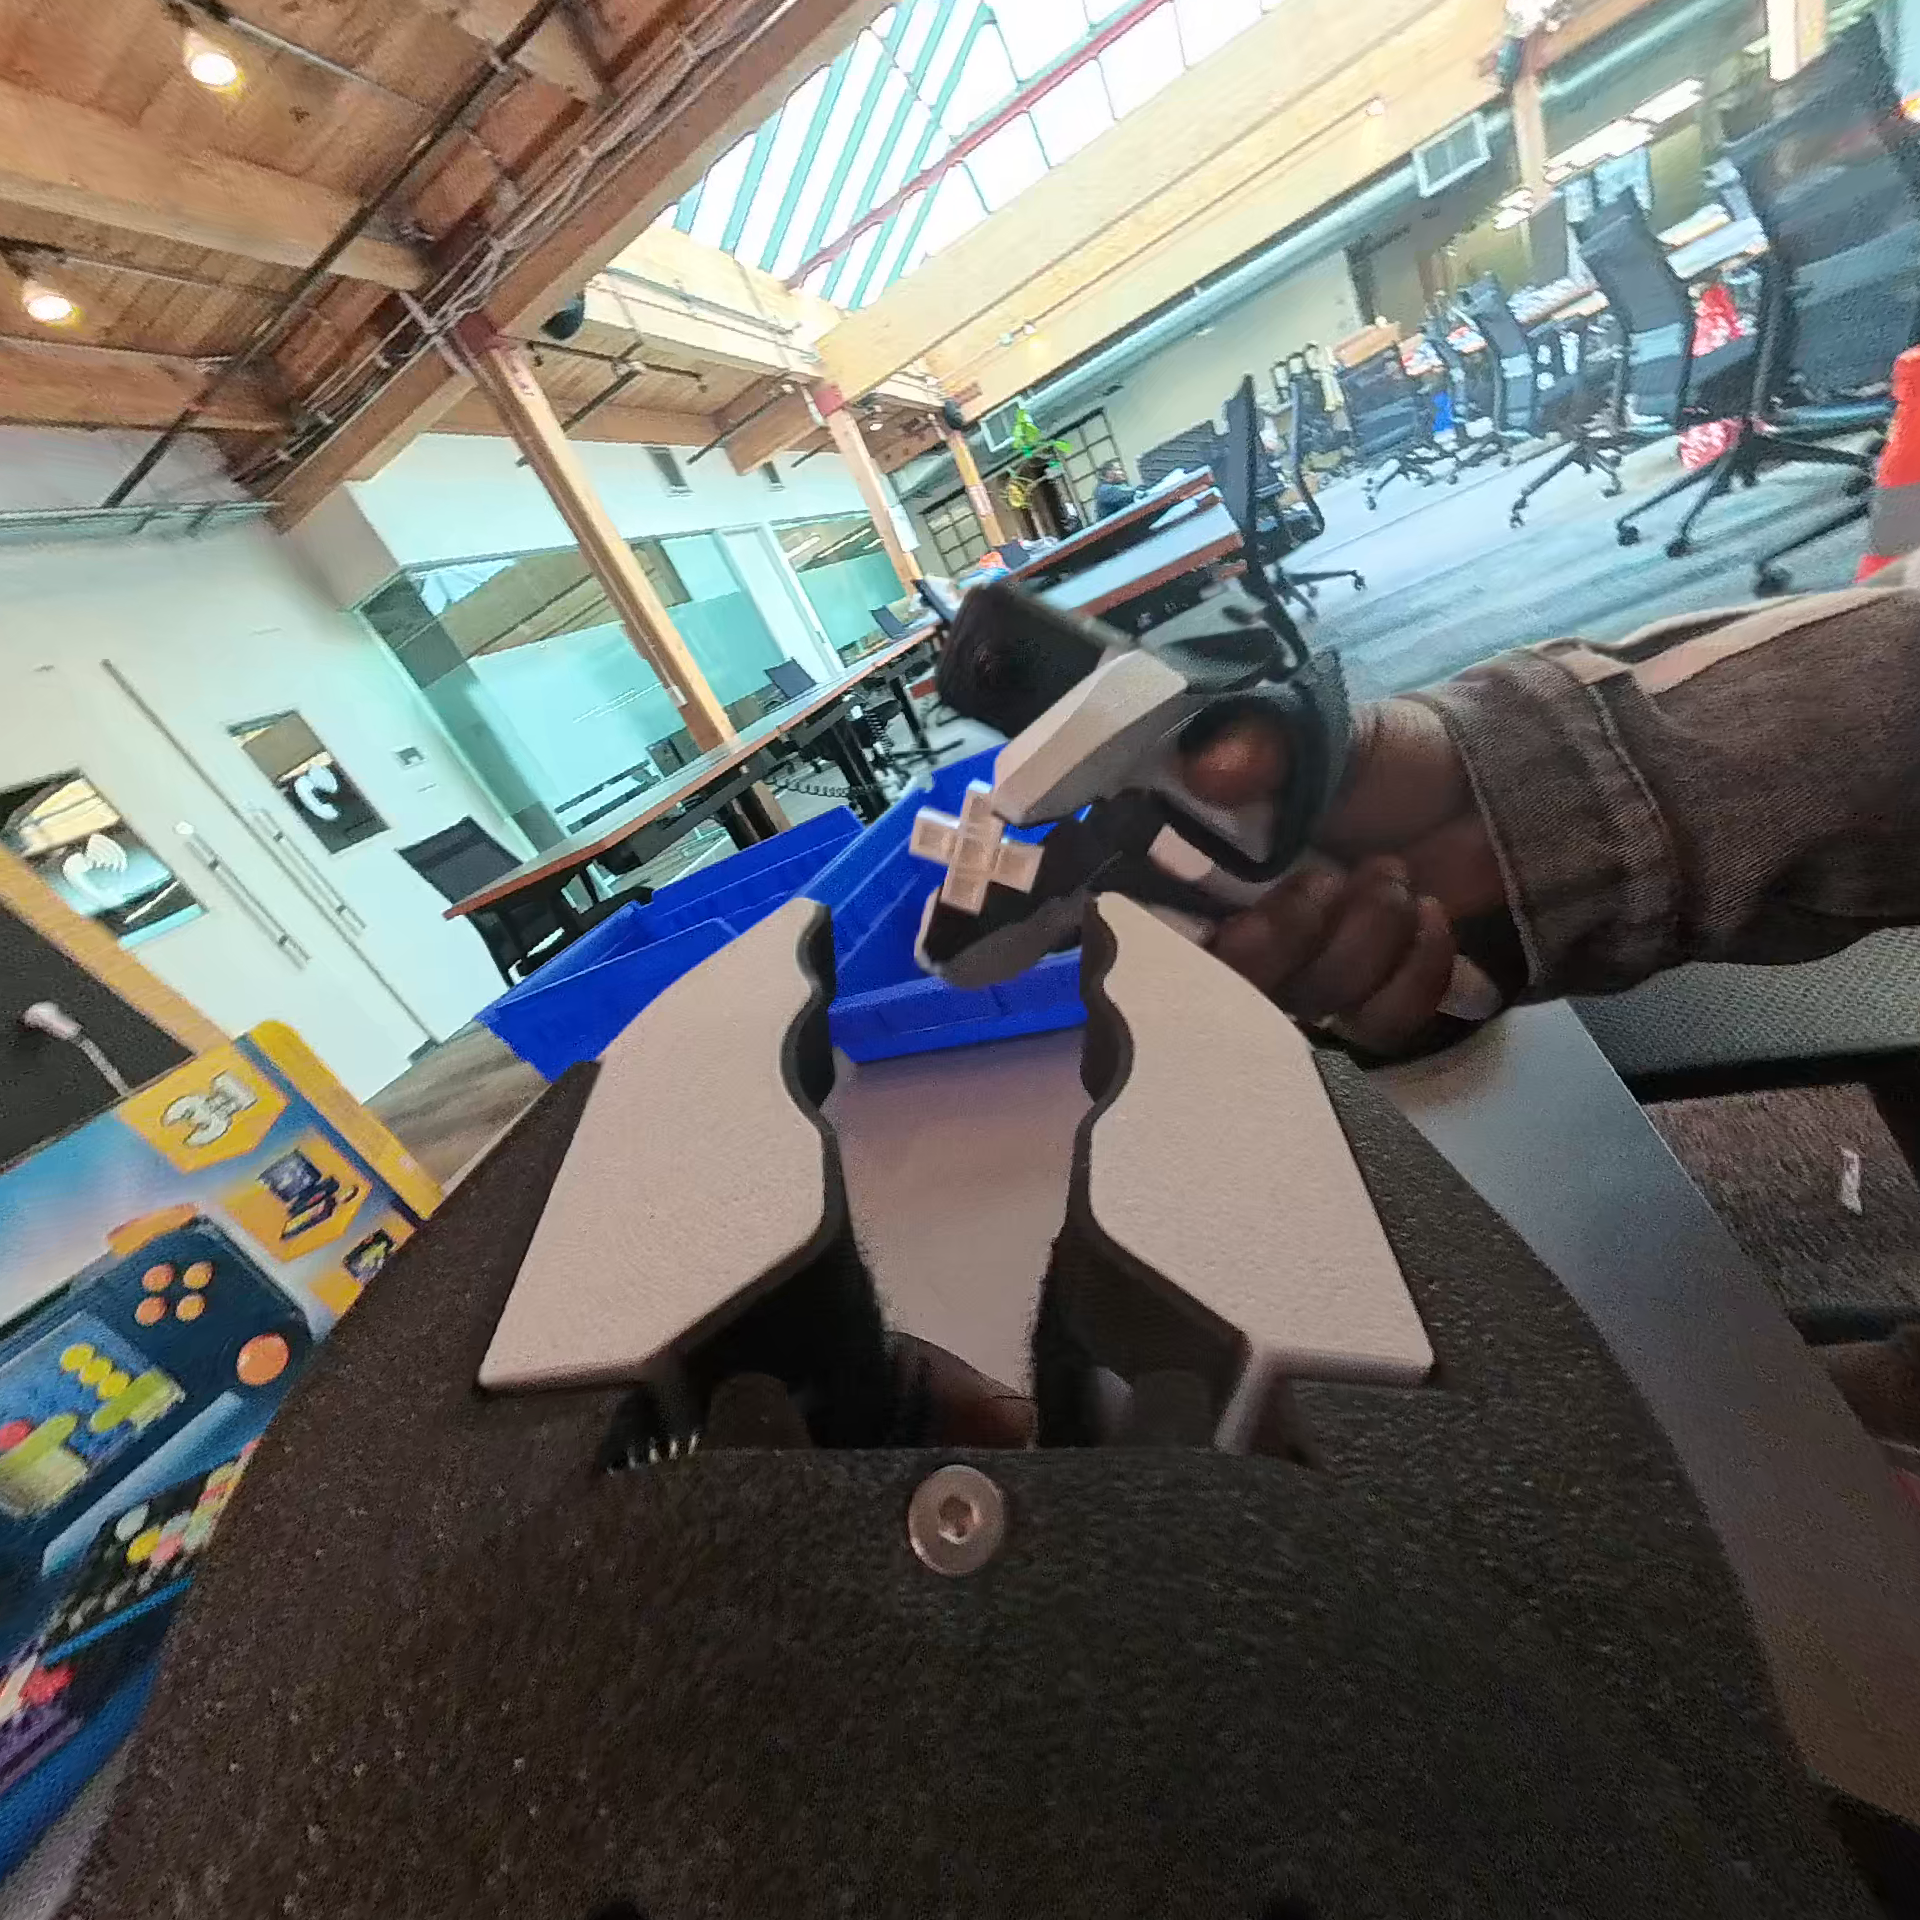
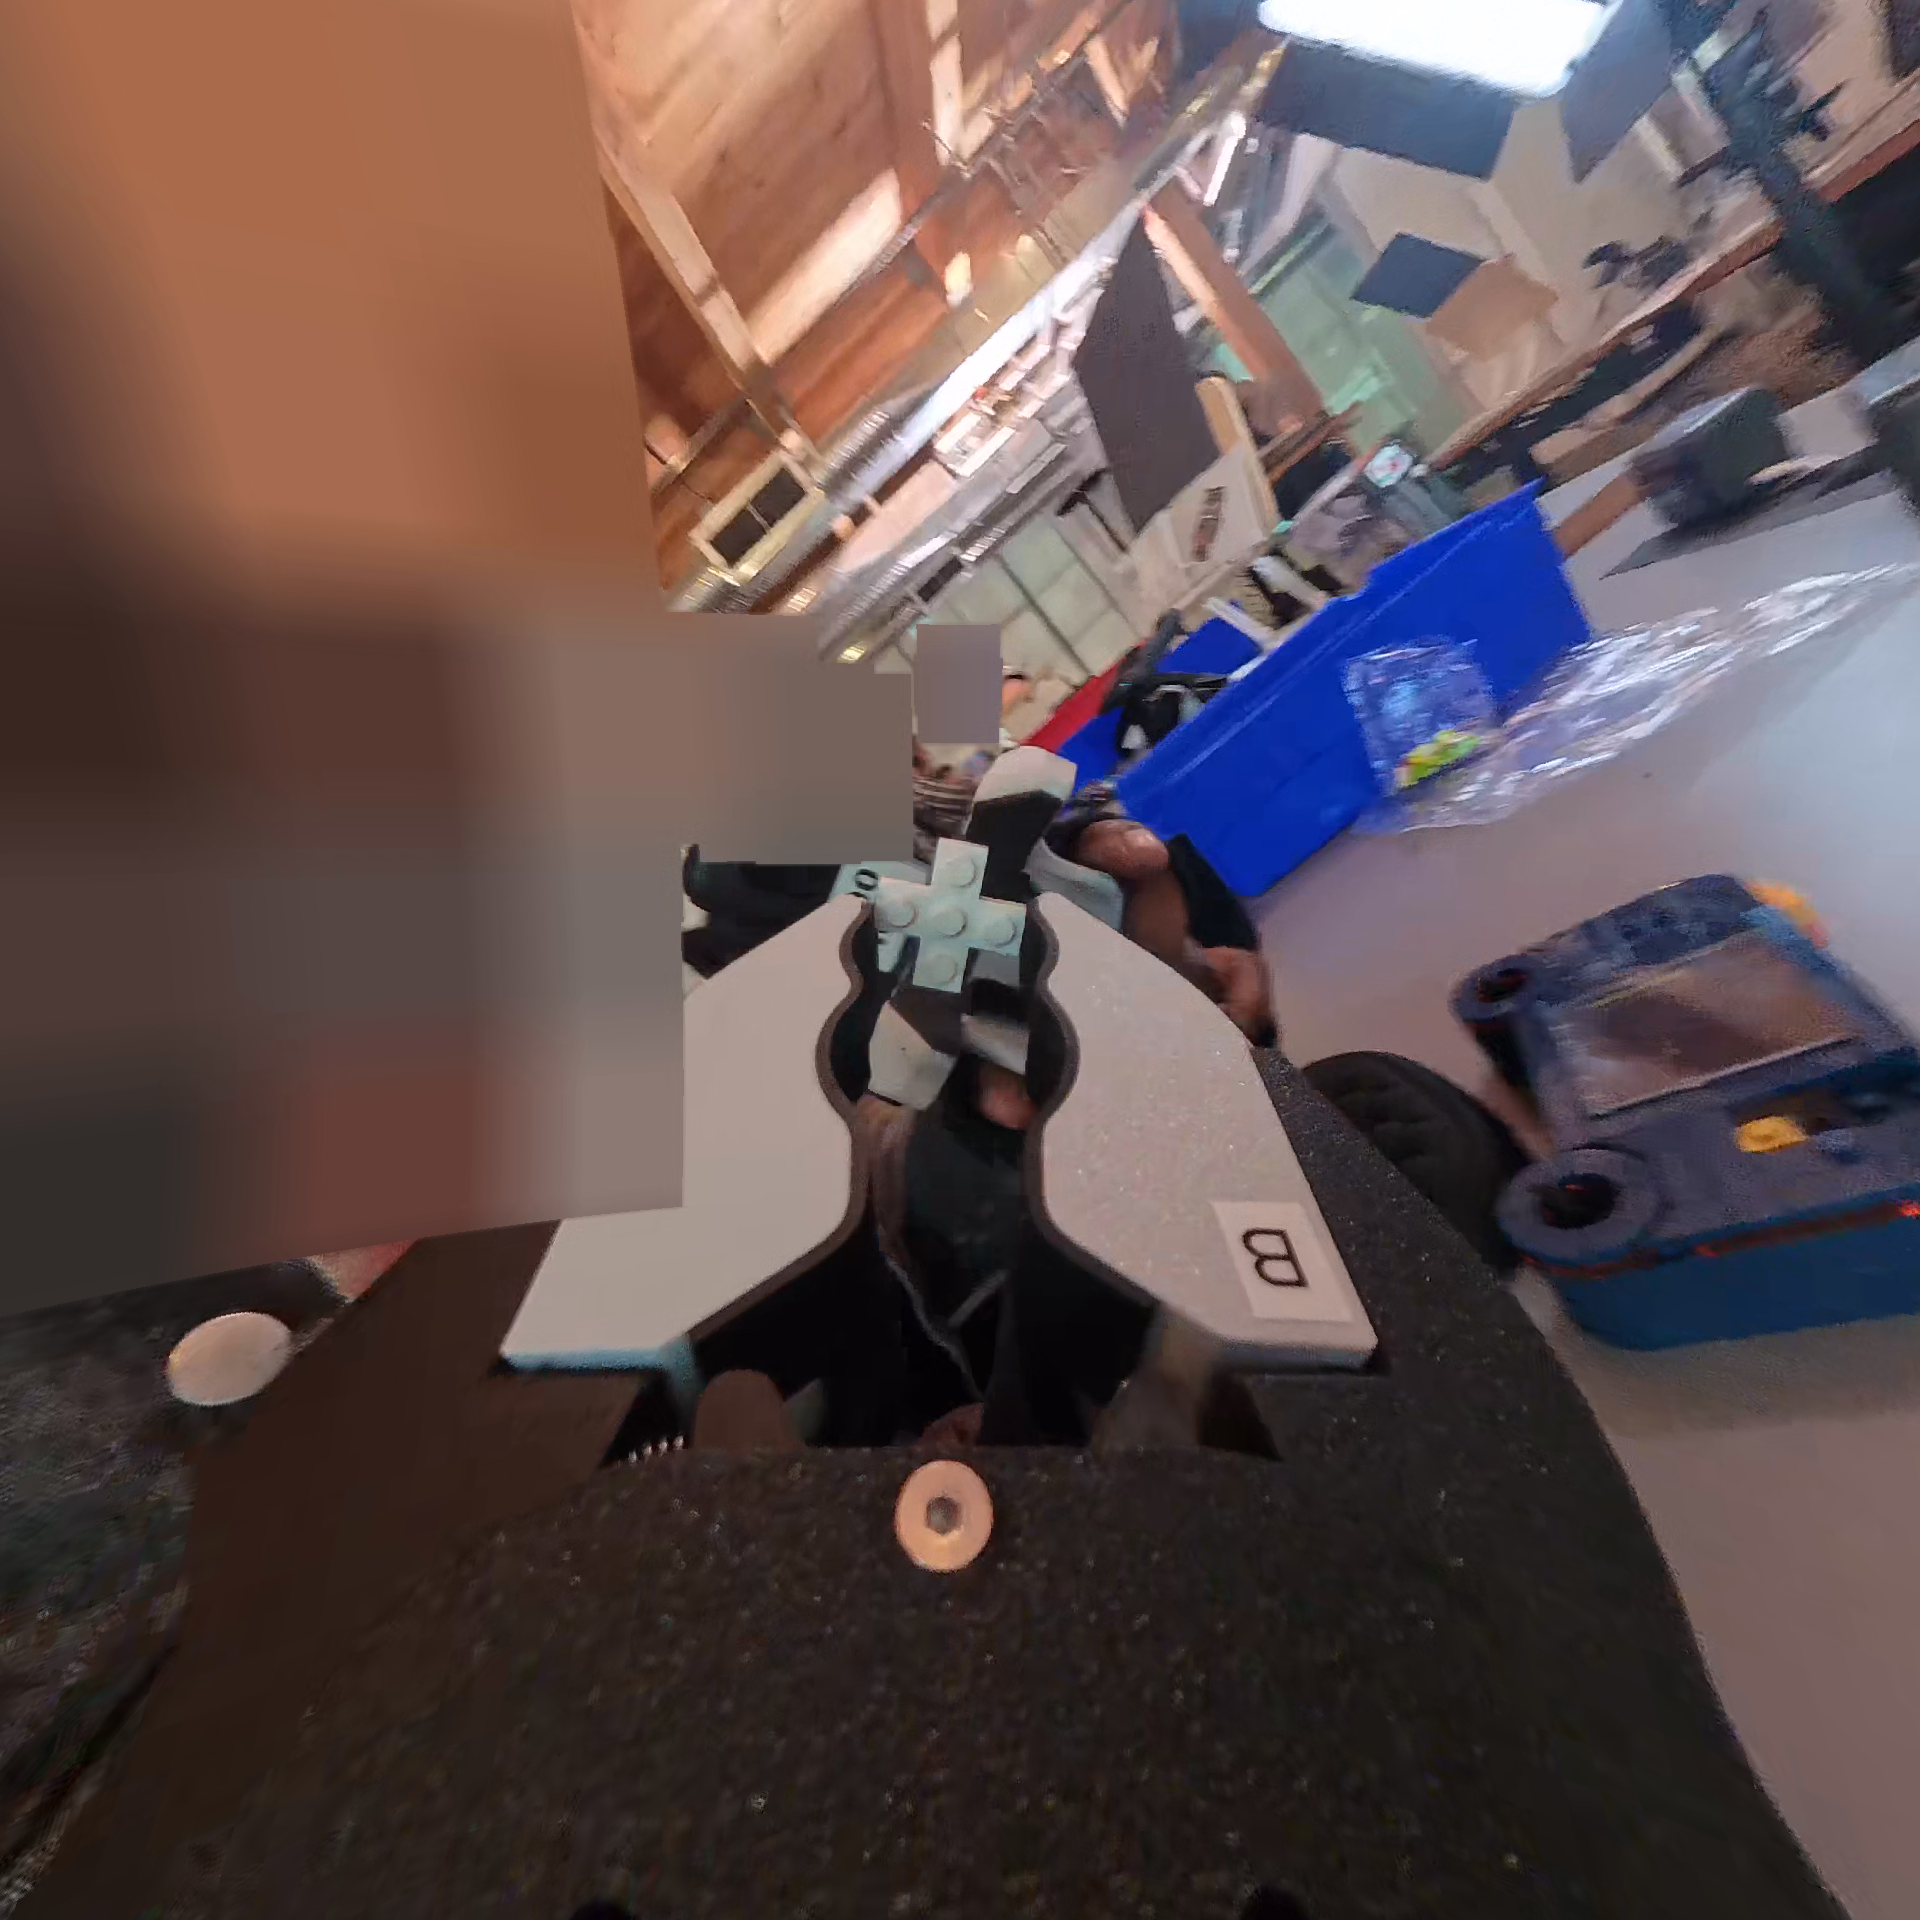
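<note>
left gripper (image 1: 956,940): centre of the left wrist view, grey fingers (image 1: 686,1143) spread with a clear gap between the tips, nothing in them; grey table top (image 1: 945,1174) shows through the gap.
right gripper (image 1: 971,873): right of centre in the left wrist view, held off the table in a person's hand (image 1: 1340,935), dark sleeve (image 1: 1683,790) running to the right edge; fingertips pinched on a cross piece. In its own view the right gripper (image 2: 945,925) has fingers nearly together at the tips with the piece between them.
cross piece (image 1: 971,857): pale grey, plus-shaped, studded building plate; sits at the tips of the right gripper, in the air above the table. In the right wrist view the cross piece (image 2: 940,920) is dead centre, studs facing the camera.
blue bins (image 1: 717,935): two open plastic bins on the table behind the left gripper's fingers, just below the held piece. In the right wrist view one blue bin (image 2: 1330,727) is upper right.
toy box (image 1: 156,1330): colourful carton, lower left of the left wrist view, beside the left gripper.
blue model (image 2: 1704,1122): dark blue built block model on the table, right edge of the right wrist view; blurred.
plastic bags (image 2: 1558,707): clear crumpled bags against the bin, upper right of the right wrist view, small coloured bits inside.
room: office chairs (image 1: 1662,343) and long desks (image 1: 727,769) further back, upper right and middle of the left wrist view.
</note>
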The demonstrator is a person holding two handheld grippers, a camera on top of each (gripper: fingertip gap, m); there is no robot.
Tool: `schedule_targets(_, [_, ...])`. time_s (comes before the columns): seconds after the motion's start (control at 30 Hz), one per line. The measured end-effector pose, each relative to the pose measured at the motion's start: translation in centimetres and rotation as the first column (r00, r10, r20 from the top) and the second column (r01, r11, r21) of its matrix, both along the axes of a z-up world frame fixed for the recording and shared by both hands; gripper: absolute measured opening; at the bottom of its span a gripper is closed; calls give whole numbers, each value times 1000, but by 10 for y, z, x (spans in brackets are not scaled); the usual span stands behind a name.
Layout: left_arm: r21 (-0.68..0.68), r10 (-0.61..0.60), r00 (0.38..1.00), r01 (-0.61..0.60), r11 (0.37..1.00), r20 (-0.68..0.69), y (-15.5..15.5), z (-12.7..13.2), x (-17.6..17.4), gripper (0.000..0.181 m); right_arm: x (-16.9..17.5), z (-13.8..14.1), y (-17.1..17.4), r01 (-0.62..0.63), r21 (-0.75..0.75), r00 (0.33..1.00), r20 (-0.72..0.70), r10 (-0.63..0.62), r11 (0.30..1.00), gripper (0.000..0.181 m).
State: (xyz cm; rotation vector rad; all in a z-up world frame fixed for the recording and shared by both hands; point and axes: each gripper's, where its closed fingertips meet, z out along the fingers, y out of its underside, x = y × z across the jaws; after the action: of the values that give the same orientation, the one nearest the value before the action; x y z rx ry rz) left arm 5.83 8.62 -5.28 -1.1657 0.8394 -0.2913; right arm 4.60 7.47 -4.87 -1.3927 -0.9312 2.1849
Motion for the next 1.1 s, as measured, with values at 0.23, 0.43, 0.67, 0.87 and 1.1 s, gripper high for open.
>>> schedule_targets(0.23, [-182,141,940,-87,979,310,-16,8,-64,109,58,50,147,309,727,765,193,-614,613,27])
schedule_targets(0.43, [-159,333,876,-295,942,350,-46,7,-126,118,130,28,396,-73,925,296,378,-877,373,27])
schedule_targets(0.67, [-133,476,819,-459,879,319,-66,15,-155,120,151,-45,507,-196,825,69,551,-832,530,37])
schedule_targets(0.87, [-123,463,824,-449,885,328,-67,17,-157,113,149,-38,523,-84,881,95,472,-876,466,70])
schedule_targets(1.1, [-171,433,847,-398,901,309,-55,3,-147,106,89,53,481,316,931,439,28,-898,183,120])
